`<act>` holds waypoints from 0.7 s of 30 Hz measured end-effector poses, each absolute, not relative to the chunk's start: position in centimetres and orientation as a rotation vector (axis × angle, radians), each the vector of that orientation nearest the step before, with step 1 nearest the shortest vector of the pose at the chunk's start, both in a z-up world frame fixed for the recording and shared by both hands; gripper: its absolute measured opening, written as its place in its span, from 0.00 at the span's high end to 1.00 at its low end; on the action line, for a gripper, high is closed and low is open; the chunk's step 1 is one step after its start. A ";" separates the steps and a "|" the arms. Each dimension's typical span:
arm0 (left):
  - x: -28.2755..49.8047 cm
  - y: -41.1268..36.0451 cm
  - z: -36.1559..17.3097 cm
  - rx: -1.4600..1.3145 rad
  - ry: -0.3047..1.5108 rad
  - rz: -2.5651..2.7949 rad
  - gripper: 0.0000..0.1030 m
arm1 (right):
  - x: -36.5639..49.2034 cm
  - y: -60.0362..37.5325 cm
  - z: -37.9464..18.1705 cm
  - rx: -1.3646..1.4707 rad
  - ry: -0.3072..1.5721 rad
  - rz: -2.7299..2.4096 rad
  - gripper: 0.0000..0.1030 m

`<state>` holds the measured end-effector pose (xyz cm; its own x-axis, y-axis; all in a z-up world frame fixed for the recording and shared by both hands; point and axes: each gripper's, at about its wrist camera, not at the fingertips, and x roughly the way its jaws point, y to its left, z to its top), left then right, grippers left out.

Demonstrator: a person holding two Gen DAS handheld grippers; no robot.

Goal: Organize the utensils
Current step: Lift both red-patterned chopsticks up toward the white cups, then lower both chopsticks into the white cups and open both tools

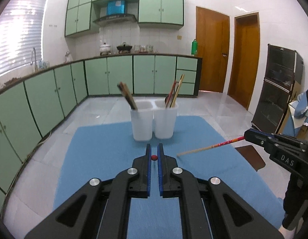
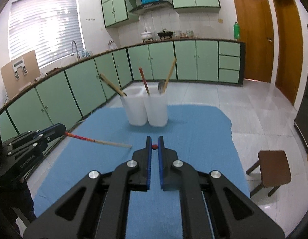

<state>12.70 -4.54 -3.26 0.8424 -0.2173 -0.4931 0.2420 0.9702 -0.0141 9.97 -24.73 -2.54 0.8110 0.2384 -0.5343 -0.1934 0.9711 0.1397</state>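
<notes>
Red-patterned chopstick is pinched at its end in right gripper, bare tip slanting down twd blue mat. Left gripper jaws nearly closed on another chopstick's red end. White twin-cup holder w/ utensils beyond.

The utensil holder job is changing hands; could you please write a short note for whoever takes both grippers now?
Left gripper: shut on a red-patterned pale wooden chopstick, tip low over the blue mat.
Right gripper: shut on a matching second chopstick, held the same way.
The white translucent two-cup plastic holder stands upright at the mat's far side, with brown chopsticks in its left cup and more sticks and a metal spoon in its right.
Done: those are stowed.
Left: both held chopsticks, probably for the right cup.
</notes>
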 end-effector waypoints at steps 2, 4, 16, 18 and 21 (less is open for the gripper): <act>12.8 -4.5 -2.5 0.048 0.504 -0.254 0.94 | 10.2 -24.9 -1.7 0.085 0.570 0.245 0.95; 12.9 -4.5 -2.0 0.043 0.502 -0.266 0.94 | 10.6 -25.0 -0.8 0.090 0.560 0.263 0.95; 14.8 -4.8 0.6 0.036 0.482 -0.311 0.94 | 13.7 -25.5 3.2 0.104 0.548 0.327 0.95; 15.1 -4.8 1.1 0.036 0.473 -0.314 0.94 | 14.2 -25.7 3.9 0.108 0.540 0.331 0.95; 15.8 -4.8 2.0 0.037 0.455 -0.315 0.94 | 15.2 -26.1 5.2 0.108 0.525 0.336 0.95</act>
